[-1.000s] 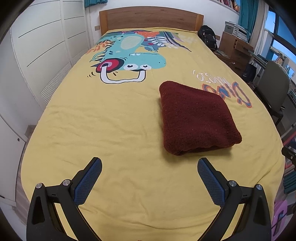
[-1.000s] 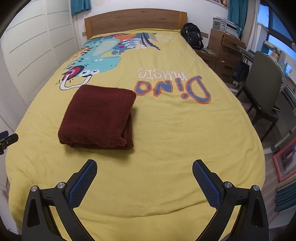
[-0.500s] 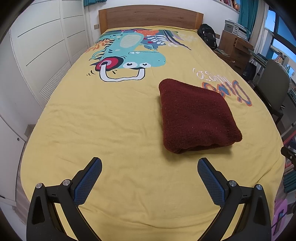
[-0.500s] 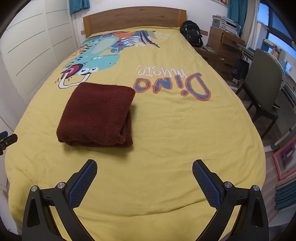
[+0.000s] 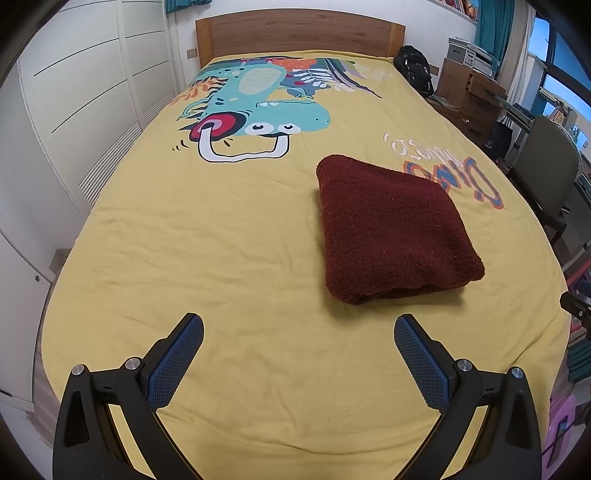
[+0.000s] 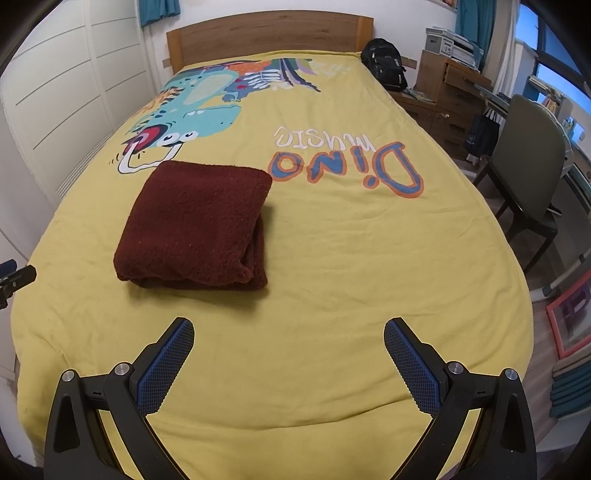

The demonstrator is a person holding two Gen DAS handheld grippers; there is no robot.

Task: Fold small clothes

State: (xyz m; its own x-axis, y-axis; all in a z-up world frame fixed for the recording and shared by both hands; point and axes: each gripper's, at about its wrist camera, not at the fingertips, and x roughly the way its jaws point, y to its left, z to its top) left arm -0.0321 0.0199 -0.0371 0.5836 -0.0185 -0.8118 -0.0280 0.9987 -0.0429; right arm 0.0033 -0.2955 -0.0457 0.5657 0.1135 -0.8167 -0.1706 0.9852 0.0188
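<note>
Maroon fleece, folded into a thick rectangular bundle (image 5: 395, 229), lies on the yellow bedspread (image 5: 221, 240), a little below the middle of the bed and below the cartoon dinosaur print (image 5: 258, 107). What kind of garment it is cannot be told; only the fuzzy outer layer and the stacked edges show. From the right wrist view the bundle (image 6: 199, 225) shows layered edges along its right side and near end. Its far corner covers part of the dinosaur's white mouth outline. Its long axis runs roughly head to foot of the bed, slightly skewed toward the headboard (image 5: 299, 33).

Left gripper (image 5: 298, 334): jaws spread wide, nothing between them, hovering over bare bedspread near the foot of the bed, the bundle ahead and to its right. Right gripper (image 6: 289, 336): jaws likewise wide apart and empty, the bundle ahead and to its left. Each gripper's black tip just pokes into the edge of the other's view.

Open yellow cloth lies on all sides of the bundle. White wardrobe doors (image 5: 74, 92) flank one side of the bed; a chair (image 6: 524, 158) and wooden drawers (image 6: 447, 96) stand along the other, partly cut off by the frame. A black backpack (image 6: 384, 66) sits by the headboard corner.
</note>
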